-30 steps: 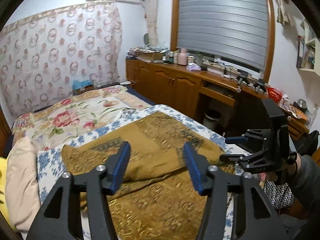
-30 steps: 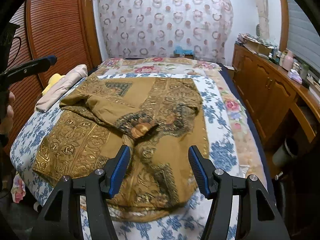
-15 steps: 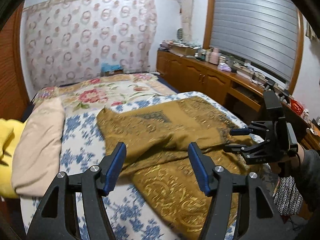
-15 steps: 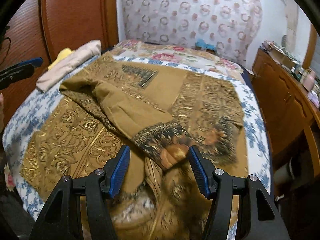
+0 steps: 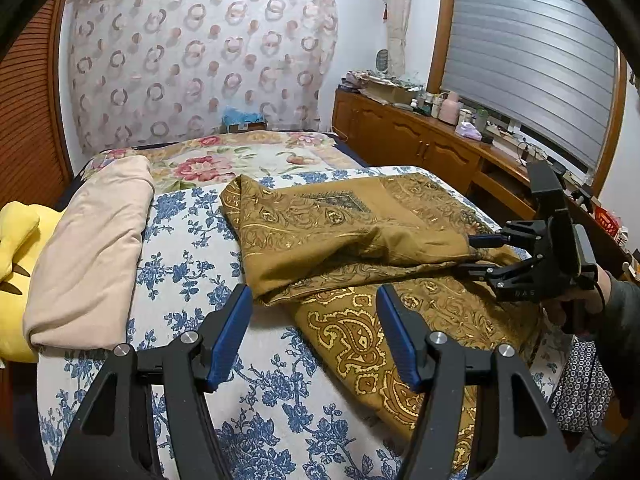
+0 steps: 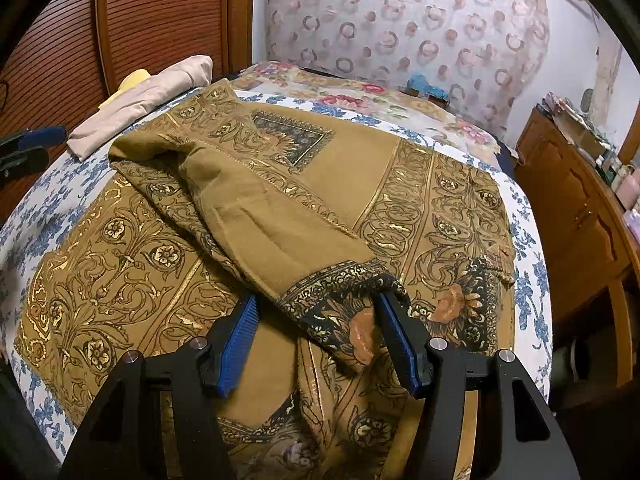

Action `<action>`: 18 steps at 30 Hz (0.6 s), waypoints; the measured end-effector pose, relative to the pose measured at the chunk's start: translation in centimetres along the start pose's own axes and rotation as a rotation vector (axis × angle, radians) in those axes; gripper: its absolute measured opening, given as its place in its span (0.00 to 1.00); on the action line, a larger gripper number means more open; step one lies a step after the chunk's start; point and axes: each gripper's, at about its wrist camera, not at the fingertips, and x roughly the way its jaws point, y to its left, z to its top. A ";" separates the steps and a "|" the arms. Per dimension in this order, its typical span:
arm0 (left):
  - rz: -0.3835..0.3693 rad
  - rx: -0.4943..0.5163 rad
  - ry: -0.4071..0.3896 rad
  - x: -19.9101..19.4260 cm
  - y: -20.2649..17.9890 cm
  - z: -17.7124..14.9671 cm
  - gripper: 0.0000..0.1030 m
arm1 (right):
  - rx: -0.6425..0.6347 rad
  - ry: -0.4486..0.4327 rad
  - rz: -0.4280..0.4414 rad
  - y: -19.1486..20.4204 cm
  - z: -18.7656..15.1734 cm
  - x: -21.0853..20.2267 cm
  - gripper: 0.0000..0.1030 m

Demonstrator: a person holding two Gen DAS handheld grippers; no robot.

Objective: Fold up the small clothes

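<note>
A mustard-brown garment (image 6: 280,208) with gold paisley print is being spread out over the blue-flowered bedsheet (image 5: 188,248), and everything else can be placed off that garment. One sleeve is lying folded diagonally across its body, with the dark flowered cuff (image 6: 344,316) ending up at the near edge. The right gripper (image 6: 316,332) is being held low over that cuff, its blue pads sitting either side of it; the jaws are being eased inward but nothing is being pinched yet, so the cuff is just sitting loose between them. The left gripper (image 5: 312,332) is being held at the garment's left near corner, jaws spread, nothing being grasped, only the cloth's edge and sheet showing in the gap. A folded beige cloth (image 5: 92,248) is lying to the left of the garment, with something yellow (image 5: 16,232) beyond it. A wooden cabinet (image 6: 576,208) is running along the garment's right side.
</note>
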 end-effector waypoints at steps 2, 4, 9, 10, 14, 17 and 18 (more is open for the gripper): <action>0.009 -0.005 -0.009 -0.1 0.1 0.0 0.63 | 0.006 -0.006 0.006 -0.1 -0.2 -0.1 0.55; 0.013 -0.010 -0.019 -0.3 0.3 -0.2 0.63 | 0.016 -0.013 0.018 -0.1 -0.4 -0.1 0.49; 0.019 -0.015 -0.023 -0.4 0.4 -0.3 0.63 | 0.038 -0.023 0.060 -0.1 -0.7 -0.4 0.24; 0.020 -0.016 -0.025 -0.5 0.4 -0.4 0.63 | 0.039 -0.024 0.058 -0.1 -0.7 -0.5 0.17; 0.024 -0.023 -0.026 -0.4 0.5 -0.5 0.63 | 0.030 -0.062 0.040 0.2 -0.8 -1.7 0.07; 0.028 -0.026 -0.025 -0.4 0.5 -0.7 0.63 | 0.037 -0.141 0.003 0.7 -0.9 -3.7 0.06; 0.027 -0.026 -0.025 -0.4 0.5 -0.8 0.63 | 0.044 -0.163 0.006 1.0 -0.9 -4.4 0.06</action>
